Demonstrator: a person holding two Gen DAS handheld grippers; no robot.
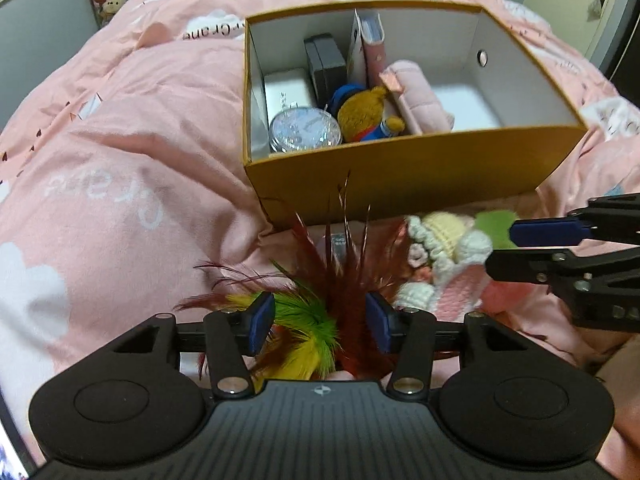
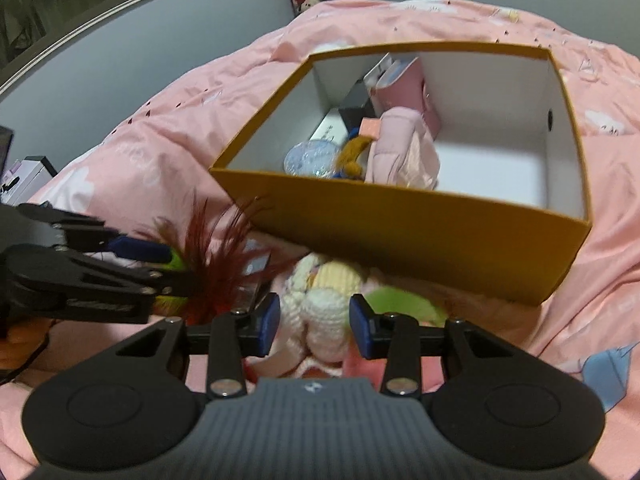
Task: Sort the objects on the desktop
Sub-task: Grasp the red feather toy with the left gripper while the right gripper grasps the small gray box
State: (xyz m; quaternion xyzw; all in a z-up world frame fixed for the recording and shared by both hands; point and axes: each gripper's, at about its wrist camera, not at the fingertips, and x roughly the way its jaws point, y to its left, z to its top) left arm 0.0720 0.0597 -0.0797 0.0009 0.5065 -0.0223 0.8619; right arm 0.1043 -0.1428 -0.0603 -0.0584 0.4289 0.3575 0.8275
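A feather toy [image 1: 312, 320] with dark red, green and yellow plumes lies on the pink duvet. It sits loosely between the blue pads of my left gripper [image 1: 320, 322], which stands open. A white, cream and pink crochet doll [image 2: 324, 320] lies just right of the feathers, below the box's front wall. My right gripper [image 2: 315, 325] is shut on the doll's white knitted part. In the left wrist view the right gripper [image 1: 504, 248] enters from the right at the crochet doll [image 1: 452, 248]. The left gripper [image 2: 172, 268] shows at the left edge of the right wrist view, among the feather toy's [image 2: 216, 248] plumes.
An open yellow cardboard box [image 1: 400, 168] stands just beyond both grippers. It holds a round clock, a brown bear plush, a folded pink cloth, a pink book and dark and white cases; its right half shows bare floor [image 2: 492, 168]. A silver item [image 2: 256, 268] lies under the feathers.
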